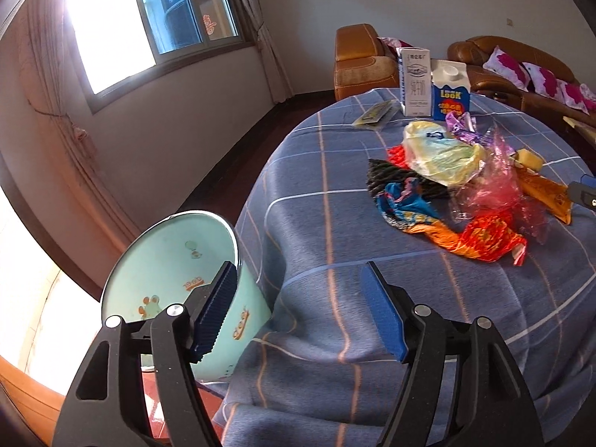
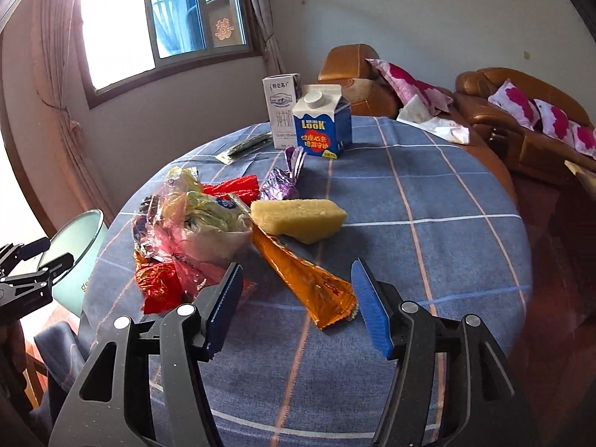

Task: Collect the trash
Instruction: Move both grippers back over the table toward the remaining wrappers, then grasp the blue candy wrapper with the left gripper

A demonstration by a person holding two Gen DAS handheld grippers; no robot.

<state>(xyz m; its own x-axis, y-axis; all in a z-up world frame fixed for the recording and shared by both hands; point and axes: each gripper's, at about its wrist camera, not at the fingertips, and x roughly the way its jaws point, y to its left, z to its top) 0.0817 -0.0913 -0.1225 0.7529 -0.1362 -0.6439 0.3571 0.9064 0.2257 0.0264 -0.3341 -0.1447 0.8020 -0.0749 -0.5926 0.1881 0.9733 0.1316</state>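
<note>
Orange wrapper between right gripper jaws

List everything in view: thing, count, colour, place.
table: one, round, blue checked cloth
bin: one, pale green, beside table edge, tilted
cartons: two, white and blue, upright, far side
flat packet: one, dark, left of cartons
wrapper pile: several, mixed colours, table middle
orange wrapper: one, nearest right tool
sponge: one, yellow, beside pile
sofa: brown, pink cushions, behind
window: one, back wall
left tool: open, empty
right tool: open, empty
</note>
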